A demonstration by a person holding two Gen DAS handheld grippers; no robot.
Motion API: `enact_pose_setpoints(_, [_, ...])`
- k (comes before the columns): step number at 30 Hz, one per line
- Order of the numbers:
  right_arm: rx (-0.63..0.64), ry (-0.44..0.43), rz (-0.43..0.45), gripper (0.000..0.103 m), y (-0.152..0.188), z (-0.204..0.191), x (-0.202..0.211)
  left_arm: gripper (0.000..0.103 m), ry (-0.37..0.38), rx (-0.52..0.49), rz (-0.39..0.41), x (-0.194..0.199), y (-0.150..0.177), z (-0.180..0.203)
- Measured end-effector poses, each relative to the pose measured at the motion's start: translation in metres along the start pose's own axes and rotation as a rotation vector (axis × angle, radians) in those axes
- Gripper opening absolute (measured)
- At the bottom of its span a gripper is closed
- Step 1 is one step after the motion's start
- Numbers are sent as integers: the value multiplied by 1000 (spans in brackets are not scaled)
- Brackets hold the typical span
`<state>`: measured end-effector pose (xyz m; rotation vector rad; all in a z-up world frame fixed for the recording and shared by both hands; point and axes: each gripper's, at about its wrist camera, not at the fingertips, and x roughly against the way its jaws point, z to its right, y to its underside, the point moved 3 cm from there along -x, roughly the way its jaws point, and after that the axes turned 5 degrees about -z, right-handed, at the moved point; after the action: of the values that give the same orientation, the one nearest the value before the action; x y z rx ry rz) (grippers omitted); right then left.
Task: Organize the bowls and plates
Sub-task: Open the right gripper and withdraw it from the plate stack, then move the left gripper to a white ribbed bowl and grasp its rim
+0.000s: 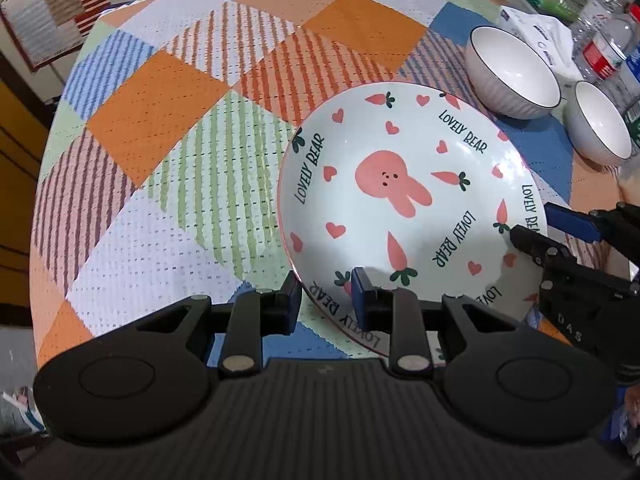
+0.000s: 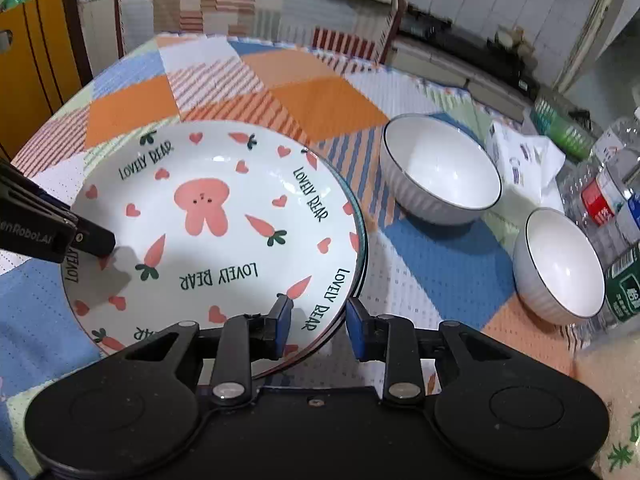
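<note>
A white plate (image 1: pixel 400 184) with a pink rabbit, carrots and "LOVELY BEAR" lettering lies on the patchwork tablecloth (image 1: pixel 160 120). In the right wrist view (image 2: pixel 224 224) it sits on top of at least one other plate. My left gripper (image 1: pixel 326 300) is open, its jaws straddling the plate's near rim. My right gripper (image 2: pixel 316 326) is open, straddling the stacked rims on the right; it also shows in the left wrist view (image 1: pixel 536 228). Two white bowls with dark rims stand to the right: a larger one (image 2: pixel 440 172) and a smaller one (image 2: pixel 560 264).
Plastic bottles (image 2: pixel 612 192) and a white paper packet (image 2: pixel 520 156) crowd the table's right edge behind the bowls. A yellow cabinet (image 2: pixel 36 60) stands beyond the table's left side. A striped cloth (image 2: pixel 208 4) hangs at the back.
</note>
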<state>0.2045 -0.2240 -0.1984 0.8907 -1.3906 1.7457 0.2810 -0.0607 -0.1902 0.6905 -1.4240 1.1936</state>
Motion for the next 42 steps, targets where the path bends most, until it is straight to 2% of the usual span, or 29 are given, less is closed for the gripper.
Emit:
enact_pose_setpoints(2, [-17,-20,30,36,3,4,1,25,-40,-34,22,4,6,8])
enact_pose_setpoints(5, [-88,-69,65,35,9,14,10,25,-54,-40,26,12,16,16])
enact_pose_setpoints(9, [-100,-77,82,35,20,26,31,25,-90,-69,51,32,22,30])
enact_pose_setpoints(12, [-99,-82,110,35,29,38,54,25,-89,-80,73,55,27,40])
enact_pose_setpoints(15, [-115,-124,144,36,38,54,80,25,-94,-87,89,79,36,51])
enact_pose_setpoints(21, [-83,-137,196,48,67,84,132,27,-68,-107,120,121,55,74])
enact_pose_setpoints(27, [-75,-173,241,68,104,110,160,35,-53,-175,144,146,71,109])
enact_pose_setpoints(29, [-72,-179,245,70,118,116,162,41,-42,-199,141,148,74,122])
enact_pose_setpoints(34, [-86,-170,244,77,145,125,155,44,-20,-257,139,144,85,153])
enact_pose_setpoints(35, [-89,-156,252,80,152,126,152,47,-7,-268,145,141,87,158])
enact_pose_setpoints(36, [-89,-139,262,90,159,127,151,47,6,-277,149,138,89,163])
enact_pose_setpoints(37, [-85,-127,272,96,164,127,149,48,15,-282,152,134,90,167])
enact_pose_setpoints(40, [-50,-108,289,96,180,127,141,50,35,-300,157,122,91,180])
enact_pose_setpoints(42, [-53,-96,273,96,187,128,131,57,52,-308,173,112,88,188])
